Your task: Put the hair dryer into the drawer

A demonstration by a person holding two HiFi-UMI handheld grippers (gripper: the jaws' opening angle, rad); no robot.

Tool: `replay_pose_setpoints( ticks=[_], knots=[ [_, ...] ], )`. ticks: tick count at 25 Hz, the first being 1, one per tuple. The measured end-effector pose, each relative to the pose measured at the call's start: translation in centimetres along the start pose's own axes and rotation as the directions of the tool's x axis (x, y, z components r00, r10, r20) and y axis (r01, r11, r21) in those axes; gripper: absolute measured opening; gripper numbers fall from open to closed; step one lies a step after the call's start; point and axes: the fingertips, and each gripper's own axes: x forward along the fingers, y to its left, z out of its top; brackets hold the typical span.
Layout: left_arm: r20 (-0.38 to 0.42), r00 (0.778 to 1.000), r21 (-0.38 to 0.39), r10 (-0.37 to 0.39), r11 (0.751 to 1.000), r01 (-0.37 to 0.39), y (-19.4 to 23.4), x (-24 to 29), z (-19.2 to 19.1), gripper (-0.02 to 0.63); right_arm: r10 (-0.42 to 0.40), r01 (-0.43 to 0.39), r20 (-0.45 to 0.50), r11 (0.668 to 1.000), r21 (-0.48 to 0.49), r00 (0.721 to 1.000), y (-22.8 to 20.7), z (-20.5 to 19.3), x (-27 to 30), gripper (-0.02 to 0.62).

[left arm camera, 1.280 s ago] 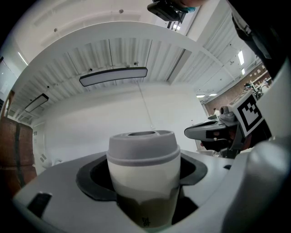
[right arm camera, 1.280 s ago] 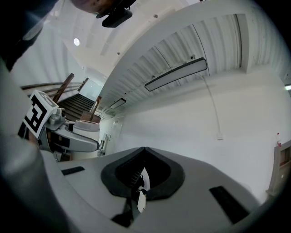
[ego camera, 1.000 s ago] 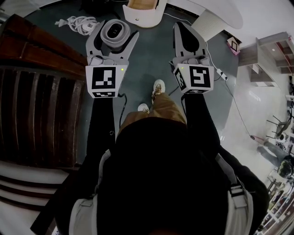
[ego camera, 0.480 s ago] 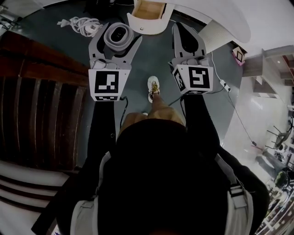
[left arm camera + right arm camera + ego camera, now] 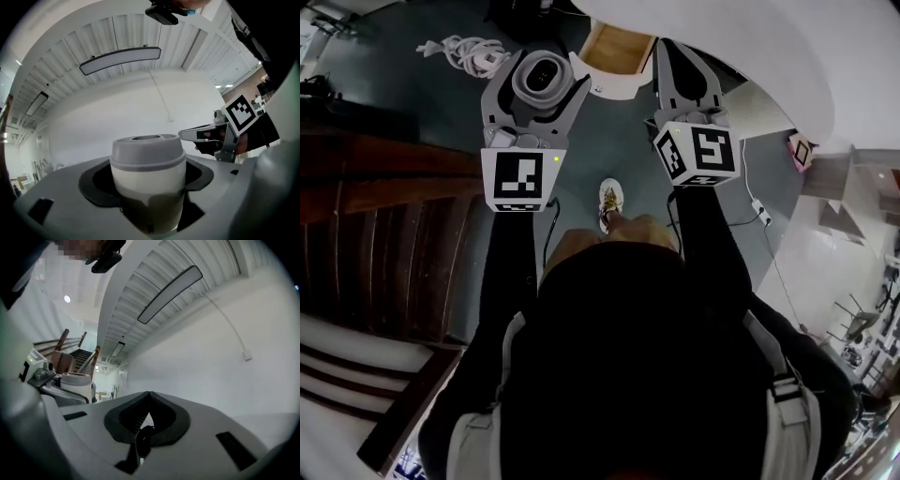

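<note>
Now the open drawer (image 5: 617, 49) sits just ahead of both claws.
In the last second I've walked up, so it has slid from the frame's edge to just beside the left claw (image 5: 541, 67), which is clamped round the hair dryer (image 5: 147, 168), carried over the floor. The right claw (image 5: 149, 397) is pinched together, empty. Only the head view shows the drawer; both gripper views see wall and ceiling.

matt plastic hair dryer (image 5: 539, 77), wooden drawer (image 5: 617, 51)

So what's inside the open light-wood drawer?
Only bare wood shows inside the drawer; its rear is hidden under the white tabletop. The grey hair dryer is clamped in the left gripper.
</note>
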Motion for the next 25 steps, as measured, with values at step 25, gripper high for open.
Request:
replay_pose_setpoints(
  ticks=[25],
  knots=[
    [-0.1, 0.986, 0.022, -0.13, 0.991, 0.133, -1.9, 14.7, -4.4, 0.38, -0.116, 0.126, -0.12, 0.989, 0.081, 0.986, -13.8, -5.4, 7.5, 0.023]
  ],
)
